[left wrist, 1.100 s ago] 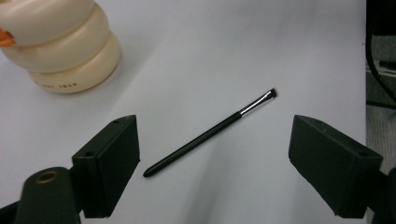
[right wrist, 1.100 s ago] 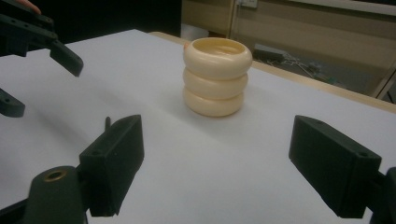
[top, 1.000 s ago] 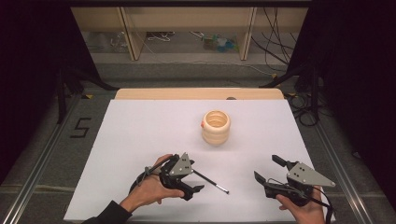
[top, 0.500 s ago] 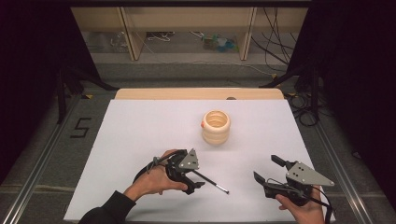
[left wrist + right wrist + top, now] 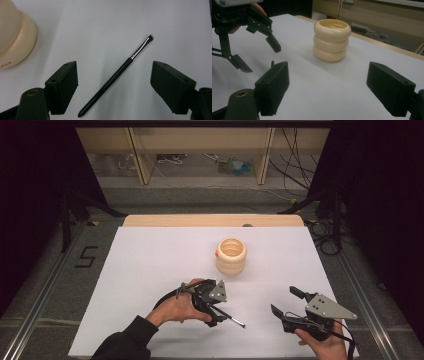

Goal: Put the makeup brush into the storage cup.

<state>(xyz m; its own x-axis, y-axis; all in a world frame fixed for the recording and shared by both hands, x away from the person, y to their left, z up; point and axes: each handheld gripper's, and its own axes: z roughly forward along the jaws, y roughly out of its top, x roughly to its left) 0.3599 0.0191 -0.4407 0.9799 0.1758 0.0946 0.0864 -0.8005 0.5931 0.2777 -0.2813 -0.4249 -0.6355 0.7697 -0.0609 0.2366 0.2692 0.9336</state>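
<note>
A thin black makeup brush (image 5: 117, 73) with a silver ferrule lies flat on the white table (image 5: 150, 260), its bristle tip pointing away to the right. My left gripper (image 5: 115, 68) hangs just over it, open, with the brush between the jaws and untouched; the jaws have just been closing a little. From above, the left gripper (image 5: 216, 312) covers the handle and the brush (image 5: 236, 321) sticks out to its right. My right gripper (image 5: 285, 301) rests open at the front right, empty. It (image 5: 328, 77) faces a cream ribbed cup (image 5: 332, 41).
The cream ribbed cup (image 5: 231, 256) stands upright in the middle of the table, behind both grippers, and its base (image 5: 15, 42) is at the upper left in the left gripper view. A wooden strip (image 5: 210, 220) borders the table's far edge. Dark floor surrounds the table.
My left hand has slid to the right and a little forward, so its gripper now stands over the brush handle. The right gripper, brush and cup have stayed put.
</note>
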